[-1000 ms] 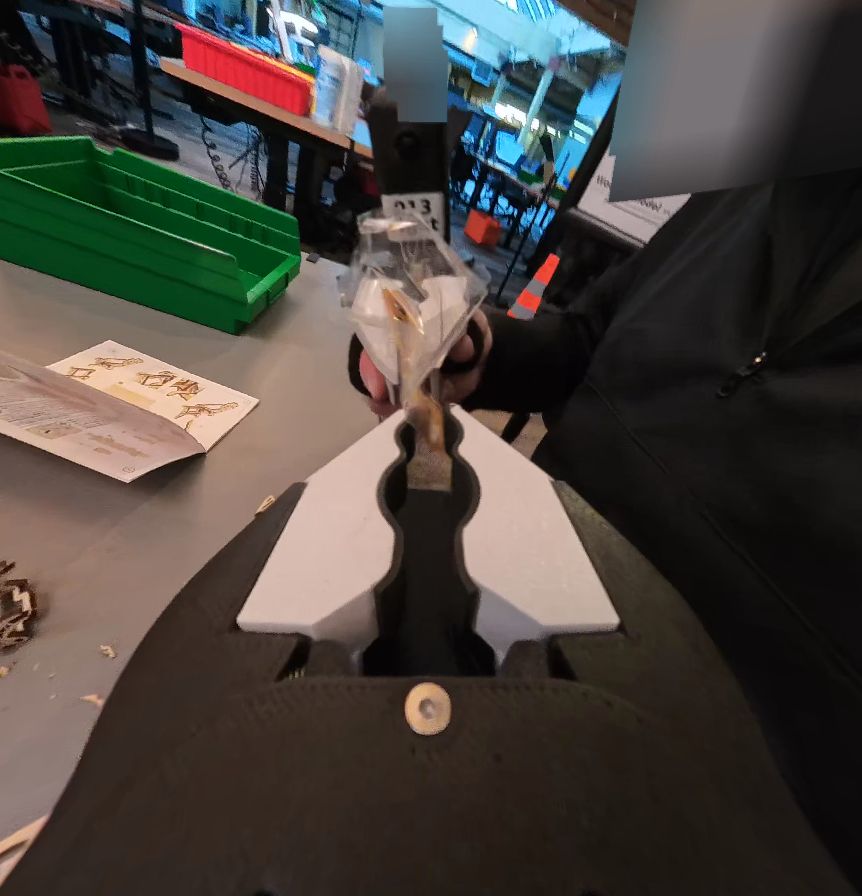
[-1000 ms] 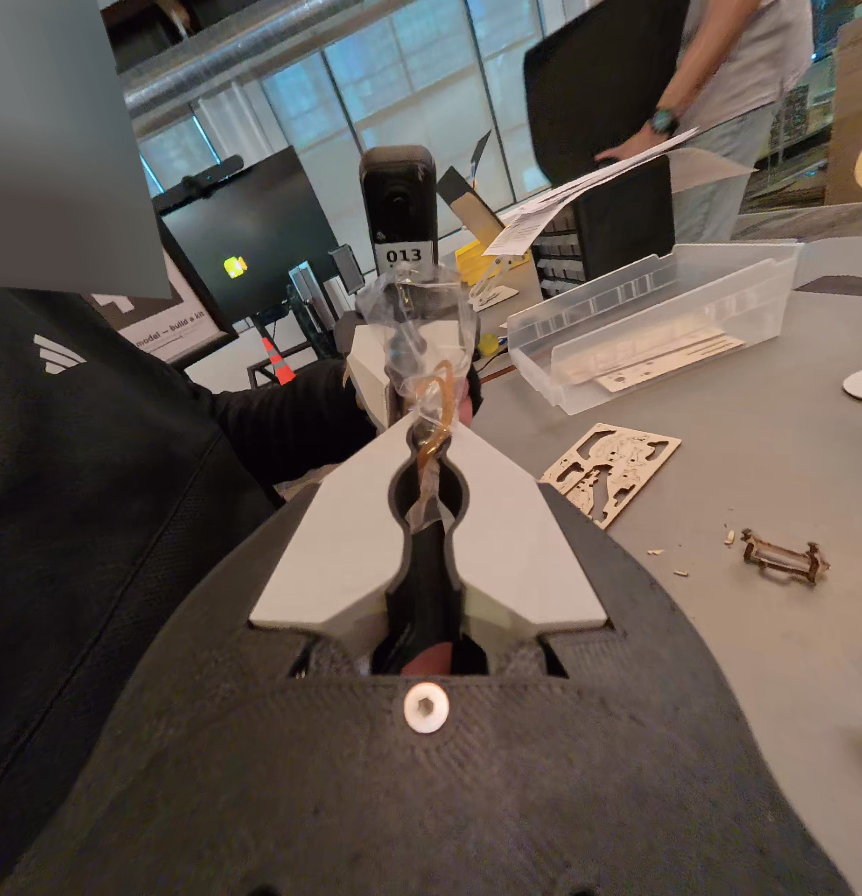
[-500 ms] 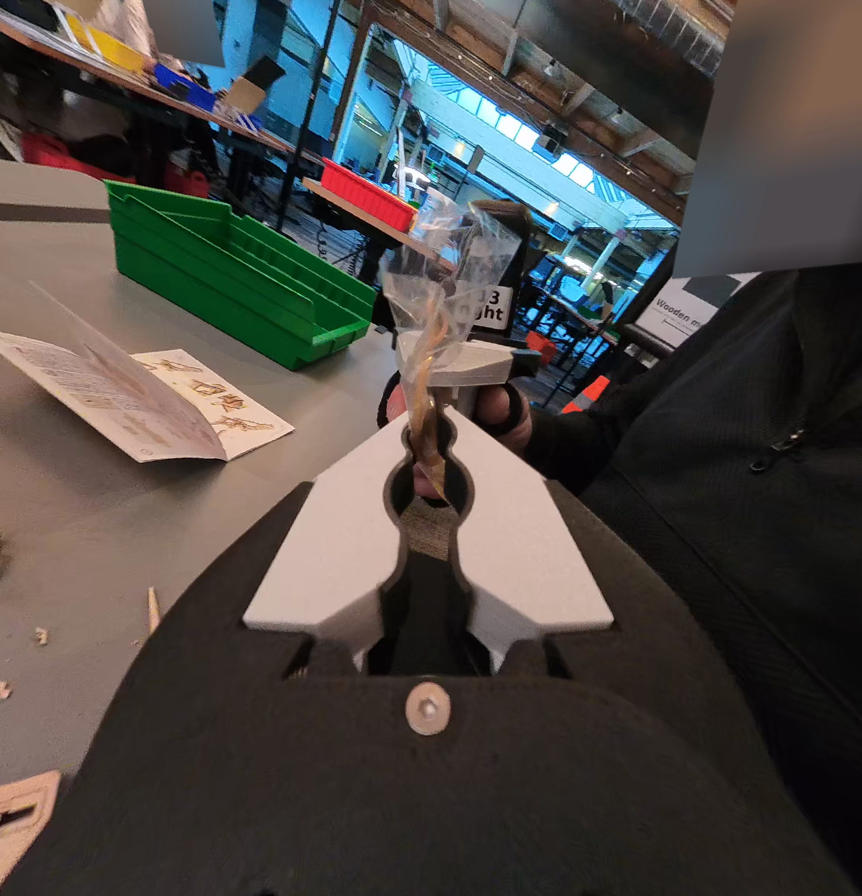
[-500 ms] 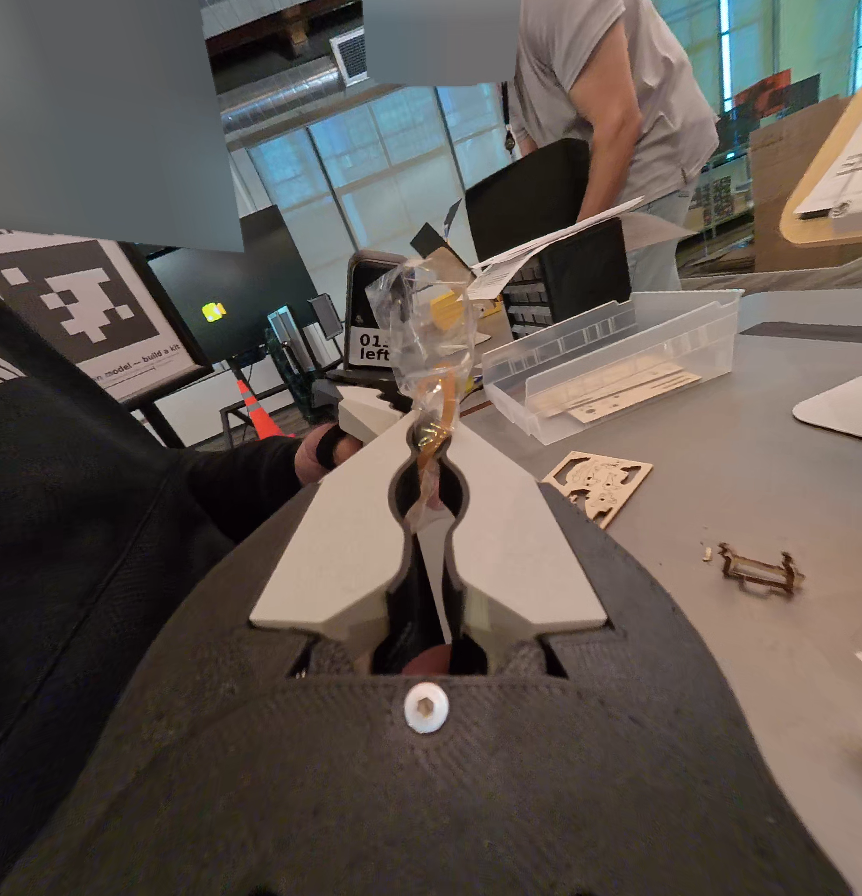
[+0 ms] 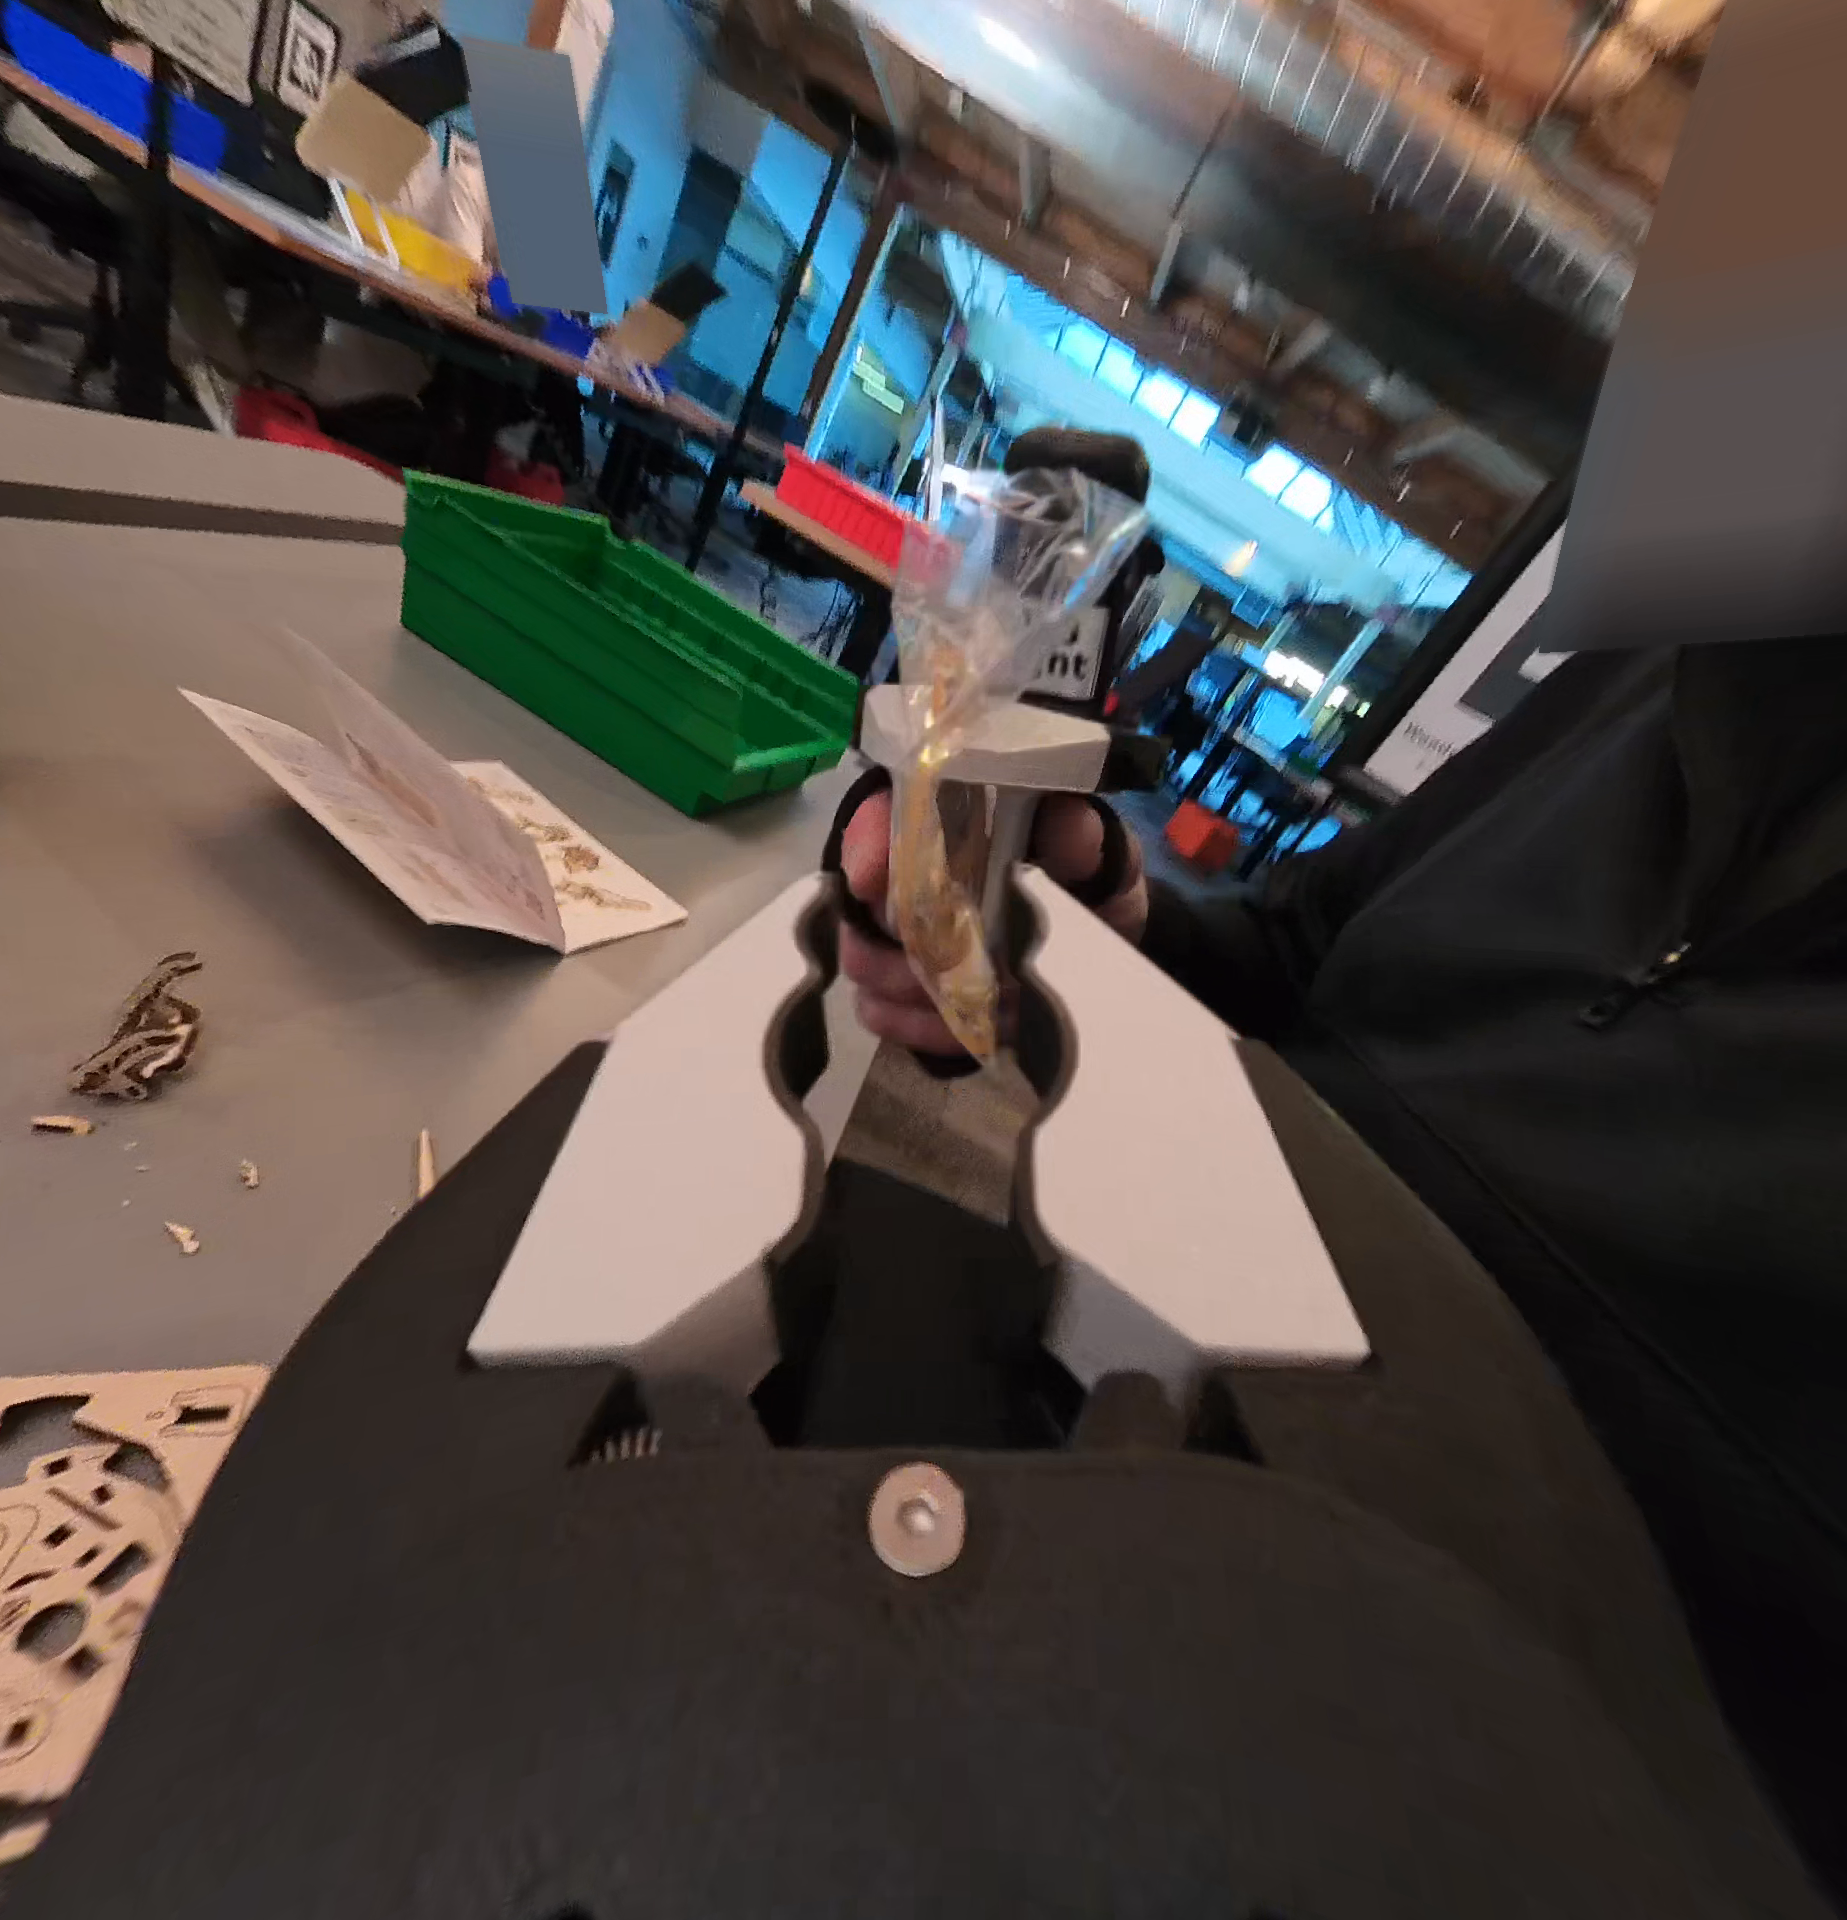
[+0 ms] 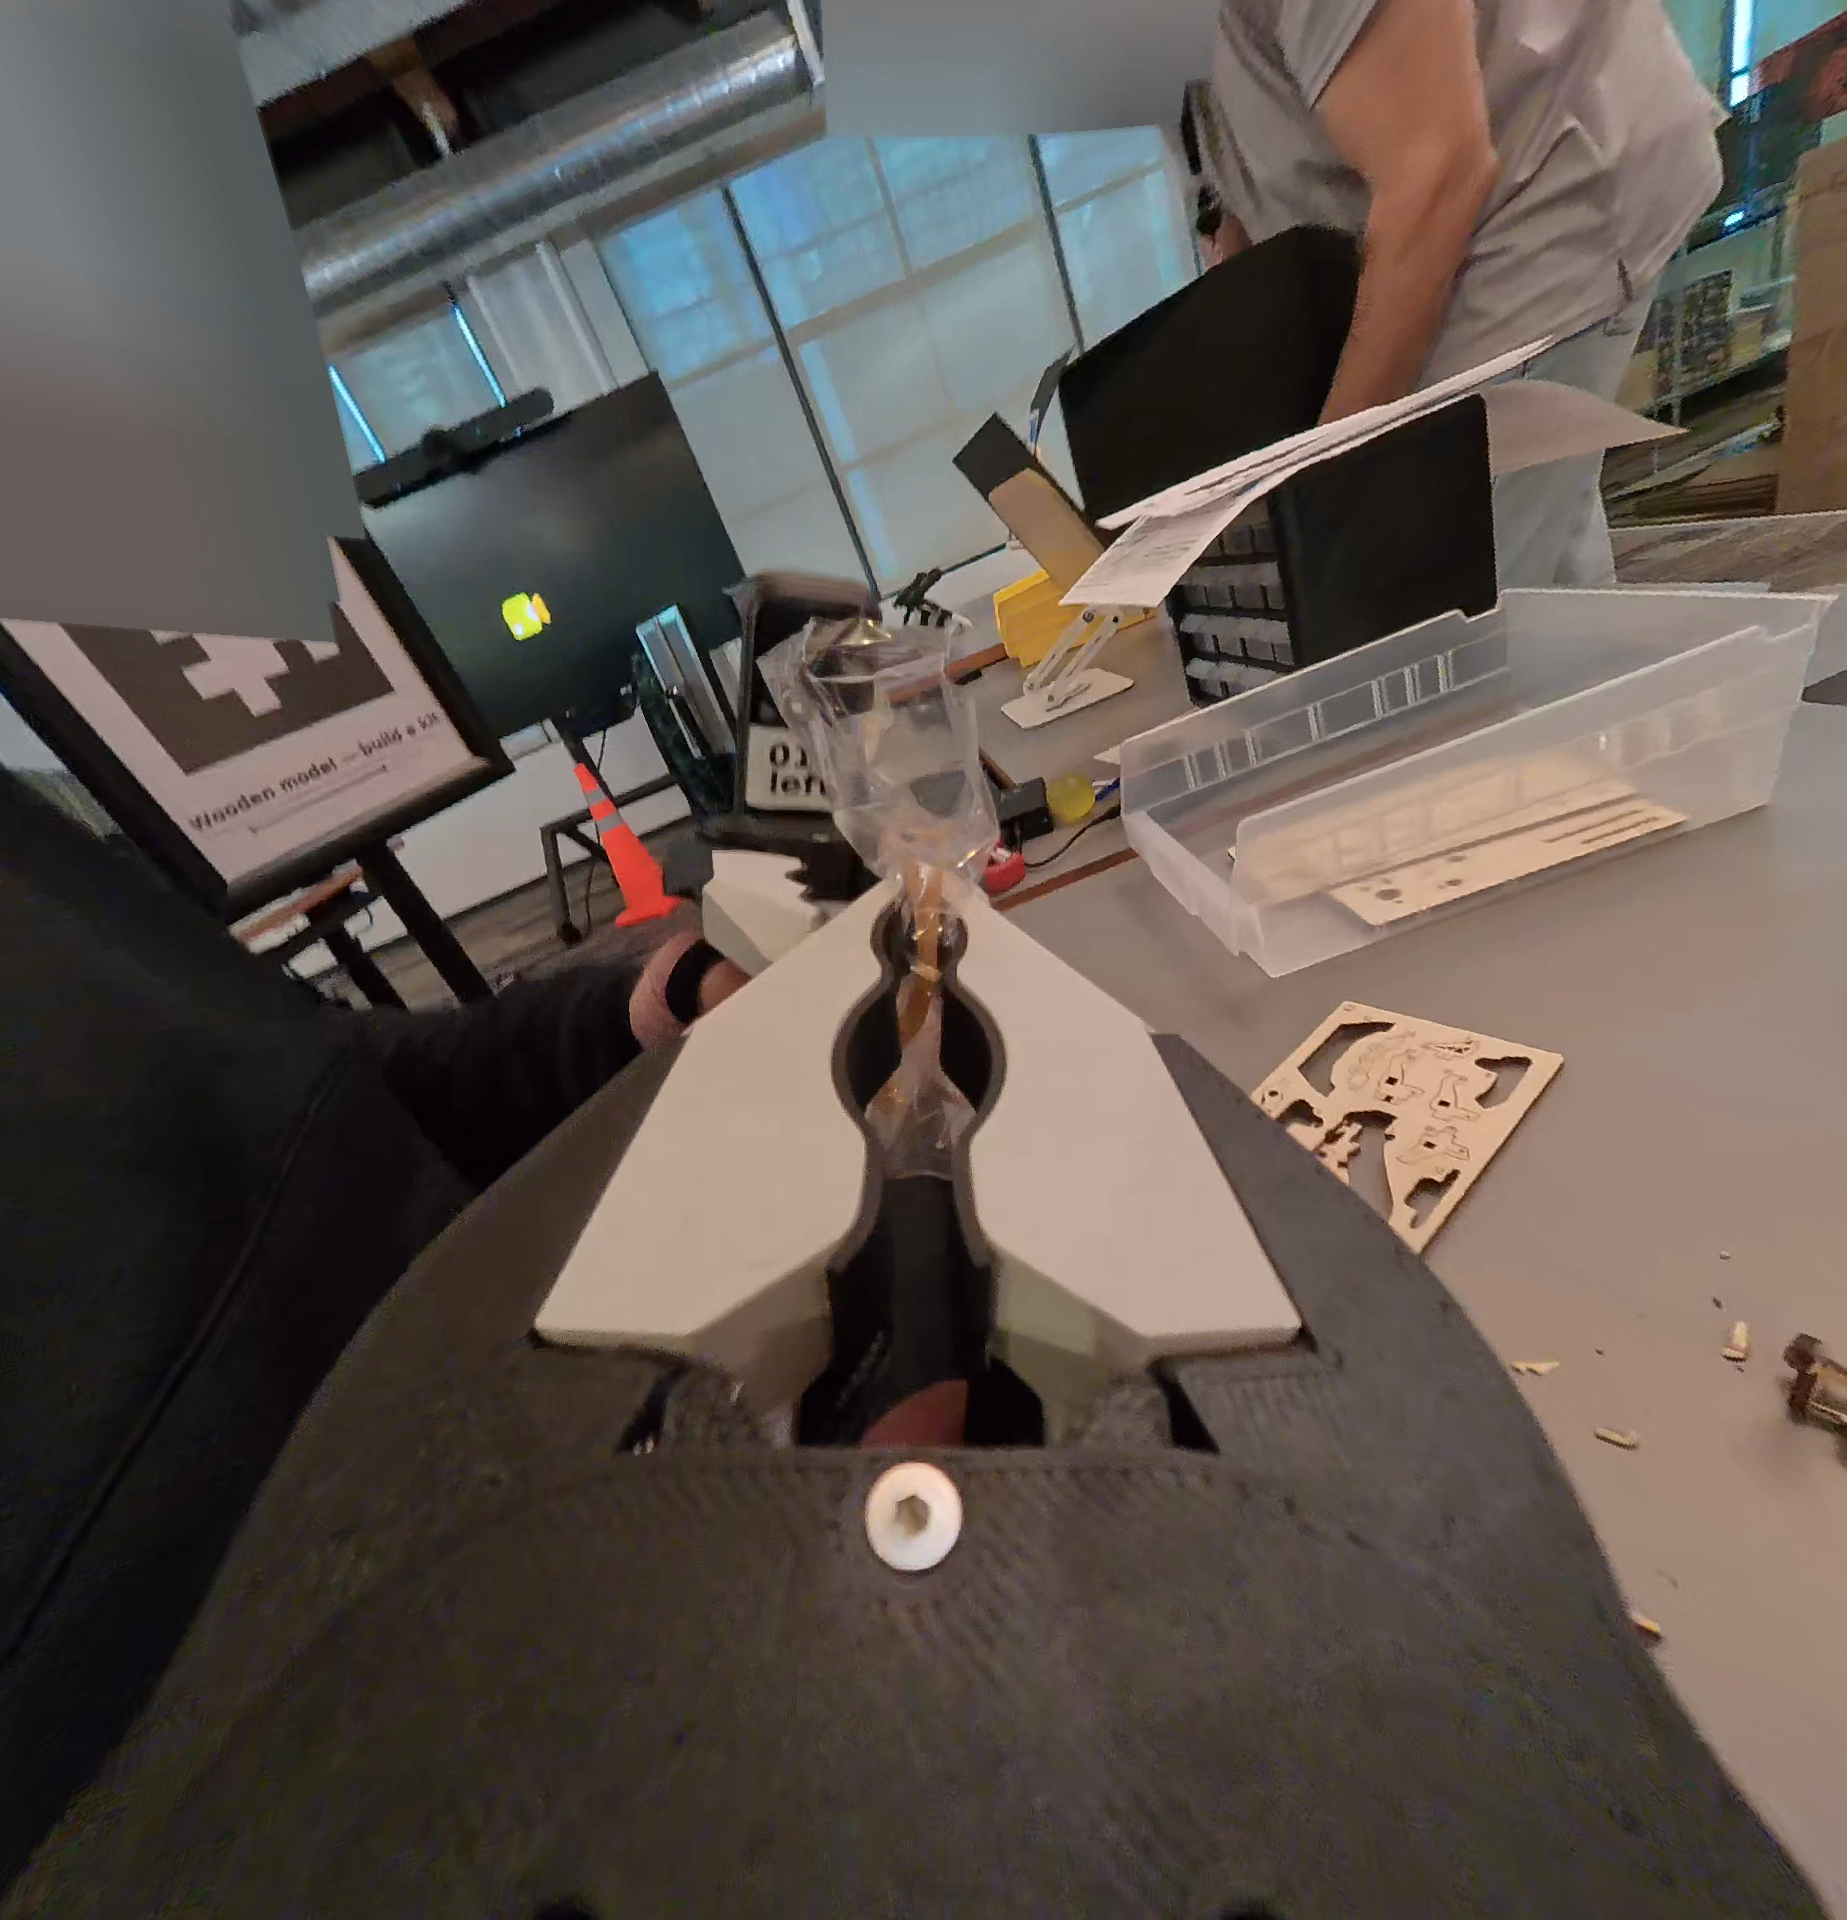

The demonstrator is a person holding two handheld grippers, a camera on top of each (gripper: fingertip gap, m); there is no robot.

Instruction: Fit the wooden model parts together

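Observation:
A clear plastic bag [image 6: 888,748] with small amber-brown parts in its twisted neck is held up in the air. My right gripper [image 6: 921,904] is shut on the bag's neck, and the bag's open top stands above the fingertips. In the left wrist view the bag [image 5: 945,831] hangs down from the right gripper [image 5: 929,727], its lower end between my left gripper's [image 5: 924,914] fingers. The left jaws stand apart and the pads do not press on the bag. The left gripper [image 6: 763,904] also shows just behind the bag in the right wrist view.
A green bin [image 5: 607,634], a folded leaflet [image 5: 431,821], a dark wooden piece [image 5: 140,1029] and a punched wooden sheet [image 5: 57,1558] lie on the grey table. A clear bin [image 6: 1470,758], another wooden sheet [image 6: 1407,1112] and a small wooden assembly [image 6: 1833,1392] lie at right. A person [image 6: 1470,156] stands behind. My left and right fingertips are right by each other. Left tips and right tips are each some 25 cm from the small wooden assembly [image 6: 1833,1392]. The left camera catches it too, in the left wrist view [image 5: 152,1051].
My left gripper was shut on the bag's lower end and has now opened and let it go. The right gripper stays shut on the bag. Both views have shifted.

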